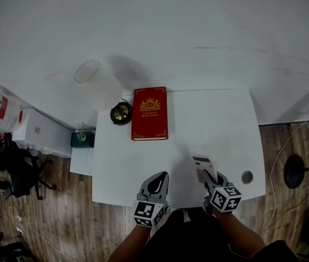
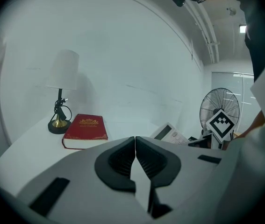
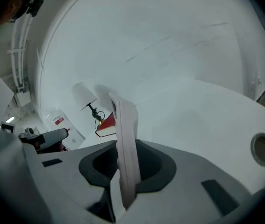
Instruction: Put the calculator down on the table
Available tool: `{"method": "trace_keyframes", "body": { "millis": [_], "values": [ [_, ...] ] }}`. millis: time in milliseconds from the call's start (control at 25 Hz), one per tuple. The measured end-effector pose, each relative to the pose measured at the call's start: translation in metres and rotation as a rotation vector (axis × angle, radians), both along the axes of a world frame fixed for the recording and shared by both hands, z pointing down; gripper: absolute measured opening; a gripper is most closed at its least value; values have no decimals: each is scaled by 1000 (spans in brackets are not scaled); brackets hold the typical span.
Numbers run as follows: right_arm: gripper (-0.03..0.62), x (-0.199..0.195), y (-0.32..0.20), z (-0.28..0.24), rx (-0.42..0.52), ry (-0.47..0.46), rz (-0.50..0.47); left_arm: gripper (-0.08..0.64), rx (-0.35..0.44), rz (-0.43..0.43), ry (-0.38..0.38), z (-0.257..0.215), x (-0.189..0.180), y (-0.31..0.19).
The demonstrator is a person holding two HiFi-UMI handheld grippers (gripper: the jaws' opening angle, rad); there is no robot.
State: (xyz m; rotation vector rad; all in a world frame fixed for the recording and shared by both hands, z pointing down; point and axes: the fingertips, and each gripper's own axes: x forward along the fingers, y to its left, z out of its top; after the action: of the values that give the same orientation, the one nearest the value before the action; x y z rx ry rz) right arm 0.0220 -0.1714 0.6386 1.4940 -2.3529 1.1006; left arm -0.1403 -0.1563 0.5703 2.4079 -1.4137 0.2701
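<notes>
**Calculator held edge-up, close to the front rim**

My right gripper has its jaws clamped narrowly on the near end of the calculator. It stands on its thin edge between the pads and pokes forward over the white surface. I can't tell whether it touches down.

My left gripper hangs beside it, jaws pressed together and empty.

Risks, as I judge them:
- Released edge-up, it topples or bounces.
- Set too near me, it slips off the front rim.
- Drifting right, it lands on the cable hole.

The red book and lamp sit well apart, no worry.
</notes>
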Motion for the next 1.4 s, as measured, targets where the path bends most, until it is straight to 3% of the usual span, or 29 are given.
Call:
{"method": "trace_keyframes", "body": {
  "millis": [400, 600, 720, 960, 1200, 1400],
  "values": [
    [103, -11, 6, 33, -194, -246, 69, 23, -12, 5, 13, 9, 13, 9],
    [103, -12, 10, 54, -288, -323, 100, 23, -11, 5, 13, 10, 17, 8],
    [103, -12, 11, 56, -298, -335, 107, 23, -22, 4, 2, 11, 16, 8],
    [128, -4, 4, 55, -234, -188, 77, 23, -16, 10, 4, 14, 21, 7],
    [214, 4, 5, 61, -215, 20, 50, 23, -22, 31, 13, 14, 31, 6],
    [264, 10, 5, 66, -205, 117, 33, 23, -32, 28, 8, 12, 31, 2]
  ]
}}
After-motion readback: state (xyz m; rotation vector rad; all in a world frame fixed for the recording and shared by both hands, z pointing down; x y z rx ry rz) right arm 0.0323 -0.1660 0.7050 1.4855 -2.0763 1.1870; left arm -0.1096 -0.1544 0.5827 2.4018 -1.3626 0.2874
